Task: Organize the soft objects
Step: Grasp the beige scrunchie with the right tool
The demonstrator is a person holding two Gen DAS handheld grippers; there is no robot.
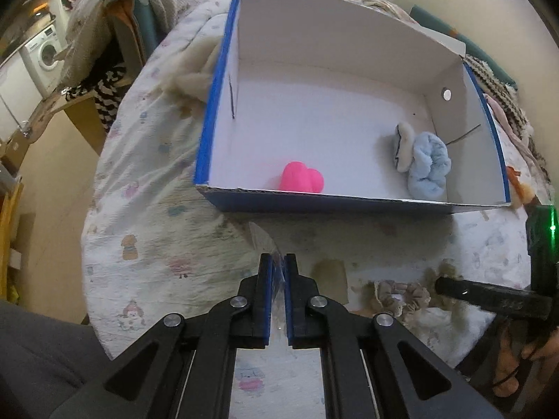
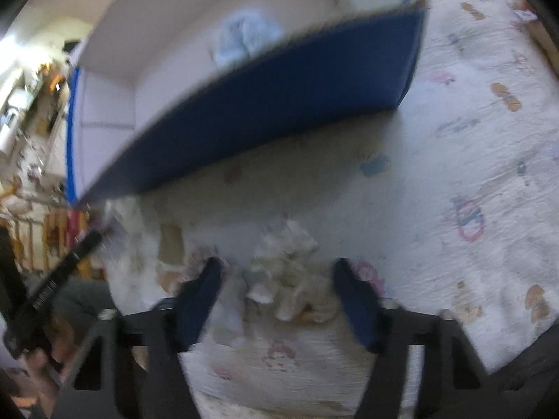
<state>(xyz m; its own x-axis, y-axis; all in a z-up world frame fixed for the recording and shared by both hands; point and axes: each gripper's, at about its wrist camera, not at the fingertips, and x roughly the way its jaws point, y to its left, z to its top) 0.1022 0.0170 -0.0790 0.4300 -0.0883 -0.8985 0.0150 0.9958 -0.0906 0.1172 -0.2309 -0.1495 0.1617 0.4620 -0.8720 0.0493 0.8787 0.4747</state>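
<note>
A blue-sided cardboard box (image 1: 213, 115) with a white inside sits on a patterned quilt. In it lie a pink plush heart (image 1: 301, 177), a light blue scrunchie (image 1: 429, 164) and a cream fluffy piece (image 1: 404, 146). My left gripper (image 1: 278, 262) is shut on a thin clear plastic wrapper (image 1: 262, 239), just in front of the box. My right gripper (image 2: 277, 267) is open around a heap of beige scrunchies (image 2: 290, 279) on the quilt; it shows in the left wrist view (image 1: 454, 284) by the same scrunchies (image 1: 401, 296). The right wrist view is blurred.
The box's blue front wall (image 2: 279, 97) stands close ahead of the right gripper. A cream fluffy item (image 1: 195, 76) lies left of the box. Folded clothes (image 1: 503, 101) sit right of it. A chair with draped clothes (image 1: 104, 28) and a washing machine (image 1: 45, 52) stand far left.
</note>
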